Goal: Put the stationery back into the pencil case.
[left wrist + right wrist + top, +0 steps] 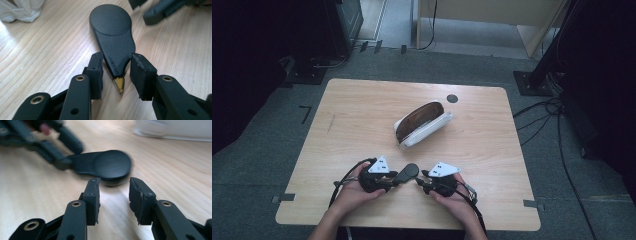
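Fingers of the left gripper (393, 178) grasp the narrow tail of a black teardrop-shaped case (406, 173), seen from the high view near the wooden table's (362, 110) front edge, well short of the open glasses case (422, 124) at mid-table. Just right of the black case, the right gripper (419, 183) points at its round end.

In the left gripper view, the pads (96, 71) sit on either side of the teardrop case's (113, 37) tapered end, where a gold tip (119, 83) pokes out; the hold looks shallow.

In the right gripper view, the pads (92, 195) stand apart and hold nothing, just short of the case's (110, 165) round end. Should that gripper push rather than clamp, the case may pivot or slide out of the left's thin hold.
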A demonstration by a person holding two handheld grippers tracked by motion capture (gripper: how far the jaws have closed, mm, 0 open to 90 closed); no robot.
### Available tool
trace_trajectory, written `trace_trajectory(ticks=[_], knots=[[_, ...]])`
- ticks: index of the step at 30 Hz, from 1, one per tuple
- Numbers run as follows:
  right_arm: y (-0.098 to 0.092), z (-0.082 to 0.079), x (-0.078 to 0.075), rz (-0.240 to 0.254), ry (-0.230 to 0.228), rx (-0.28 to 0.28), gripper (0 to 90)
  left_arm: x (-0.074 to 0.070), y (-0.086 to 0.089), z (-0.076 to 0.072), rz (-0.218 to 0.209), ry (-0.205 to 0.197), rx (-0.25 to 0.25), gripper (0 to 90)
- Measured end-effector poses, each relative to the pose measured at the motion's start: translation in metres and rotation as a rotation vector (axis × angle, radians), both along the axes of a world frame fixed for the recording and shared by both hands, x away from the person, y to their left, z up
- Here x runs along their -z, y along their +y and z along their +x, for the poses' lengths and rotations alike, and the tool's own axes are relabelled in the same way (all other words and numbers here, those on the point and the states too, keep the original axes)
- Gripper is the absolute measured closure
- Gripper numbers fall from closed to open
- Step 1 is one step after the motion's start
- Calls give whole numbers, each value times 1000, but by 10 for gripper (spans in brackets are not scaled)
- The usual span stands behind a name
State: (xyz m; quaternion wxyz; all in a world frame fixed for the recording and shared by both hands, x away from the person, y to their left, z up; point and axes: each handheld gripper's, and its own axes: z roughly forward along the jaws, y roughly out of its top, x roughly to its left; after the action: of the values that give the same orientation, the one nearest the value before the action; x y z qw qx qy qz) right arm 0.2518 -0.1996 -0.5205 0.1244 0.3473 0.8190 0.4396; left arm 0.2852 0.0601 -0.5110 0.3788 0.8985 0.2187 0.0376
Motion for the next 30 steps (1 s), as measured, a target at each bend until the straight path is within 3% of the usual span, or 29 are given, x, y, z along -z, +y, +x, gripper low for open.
trace_trajectory(ticks=[5, 10, 16, 20, 22, 24, 27, 29, 30], knots=[[-7, 7, 0, 27, 9, 74, 677, 0, 0, 2, -14, 20, -39, 479], [-9, 9, 0, 54, 25, 119, 730, 0, -25, 1, 0, 26, -67, 358], [-14, 5, 0, 47, 23, 147, 708, -2, -47, 7, 21, 27, -168, 348], [-24, 2, 0, 58, 23, 178, 692, -1, -55, 2, 64, -36, -182, 350], [-30, -1, 0, 70, 27, 196, 684, 0, -57, -2, 78, -70, -165, 417], [-36, -2, 0, 75, 24, 206, 676, 0, -58, -4, 74, -71, -154, 433], [-46, -6, 0, 79, 20, 214, 664, 0, -55, -5, 60, -71, -158, 543], [-52, -9, 0, 77, 24, 217, 658, 0, -51, -4, 33, -52, -160, 712], [-54, -10, 0, 76, 23, 218, 653, 1, -50, -3, 28, -47, -162, 702]])
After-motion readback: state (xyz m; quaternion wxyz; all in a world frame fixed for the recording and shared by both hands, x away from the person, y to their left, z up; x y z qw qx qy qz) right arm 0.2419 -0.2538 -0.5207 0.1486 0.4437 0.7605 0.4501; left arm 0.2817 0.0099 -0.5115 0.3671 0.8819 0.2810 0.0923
